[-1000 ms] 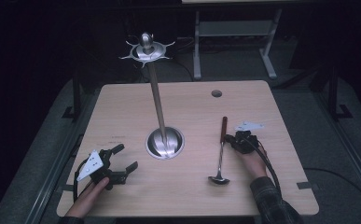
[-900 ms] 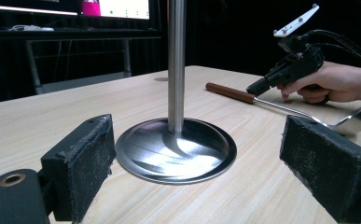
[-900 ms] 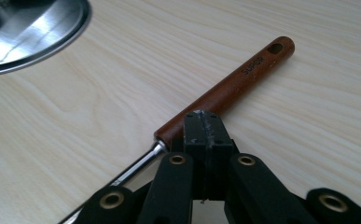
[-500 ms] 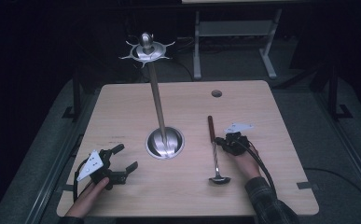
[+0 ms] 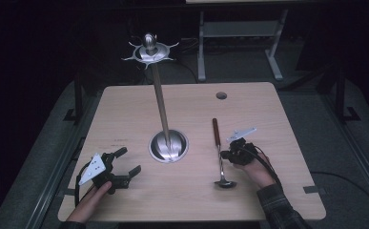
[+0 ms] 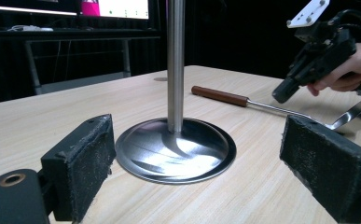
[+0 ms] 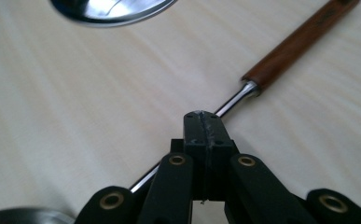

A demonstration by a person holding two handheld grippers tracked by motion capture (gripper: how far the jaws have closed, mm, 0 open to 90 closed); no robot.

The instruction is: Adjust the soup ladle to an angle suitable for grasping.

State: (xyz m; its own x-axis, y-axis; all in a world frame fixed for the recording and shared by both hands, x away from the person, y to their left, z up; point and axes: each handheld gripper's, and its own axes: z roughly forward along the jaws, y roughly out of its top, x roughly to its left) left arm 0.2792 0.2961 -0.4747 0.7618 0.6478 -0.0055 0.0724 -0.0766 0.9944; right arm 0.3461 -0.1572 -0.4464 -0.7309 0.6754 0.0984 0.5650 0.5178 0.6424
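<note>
The left tool [image 5: 120, 168] rests on the table [image 5: 125, 109] to the left of the stand's round base [image 5: 169, 146] and nearer the person, held by the left hand [image 5: 94, 200]. Its jaws are spread wide with nothing between them; in the left gripper view they frame the base and the upright steel pole [image 6: 175, 60] from either side, well clear of both.

The stand [image 5: 160, 102] rises from the middle of the table, and its top carries a star-shaped ring of hooks [image 5: 148, 51].

To the right of the base lies the ladle [image 5: 219, 153], flat on the table. Its brown wooden handle [image 5: 215, 130] points away from the person and its bowl [image 5: 225, 183] sits at the near end.

The right tool [image 5: 227, 154] is at the metal shaft, just below the wooden handle. In the right gripper view its jaws are pressed together above the shaft [image 7: 232, 103]; whether they pinch it I cannot tell.
</note>
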